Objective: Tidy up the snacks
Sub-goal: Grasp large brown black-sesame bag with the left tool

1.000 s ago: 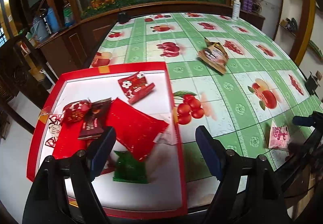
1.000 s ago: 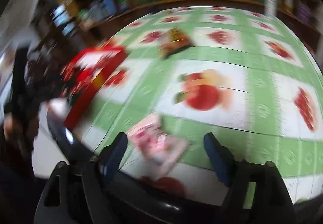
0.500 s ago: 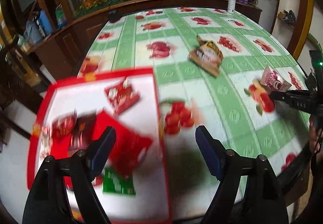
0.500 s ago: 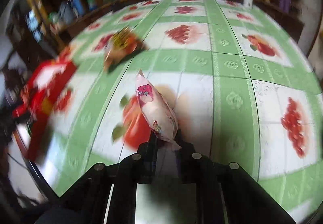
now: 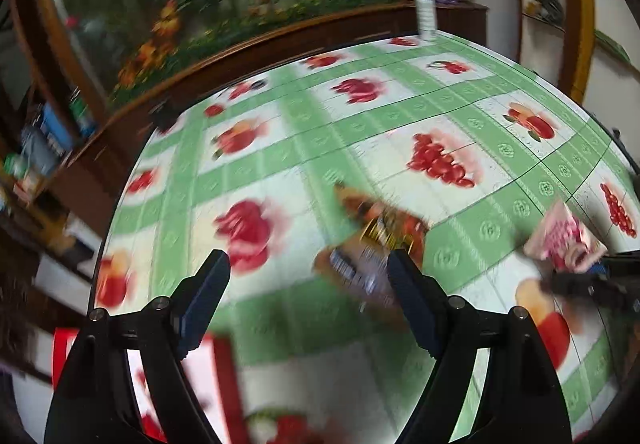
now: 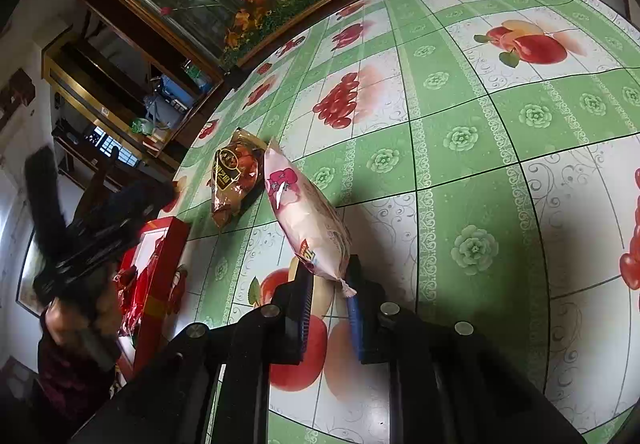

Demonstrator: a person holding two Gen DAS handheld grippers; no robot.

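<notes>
My right gripper is shut on a pink snack packet and holds it above the green fruit-print tablecloth. The packet also shows at the right of the left wrist view. My left gripper is open and empty, just short of a brown and gold snack bag lying on the cloth; the bag is blurred there and sharp in the right wrist view. A red tray with red packets lies left of the bag; its corner shows in the left wrist view.
A white spray bottle stands at the table's far edge. A dark wooden ledge with a flower mural runs behind the table. Shelves with clutter stand at the left. The left gripper and hand appear in the right wrist view.
My right gripper closed on the pink packet and lifted it off the table. My left gripper moved away from the red tray, forward toward the brown and gold bag, still open.
</notes>
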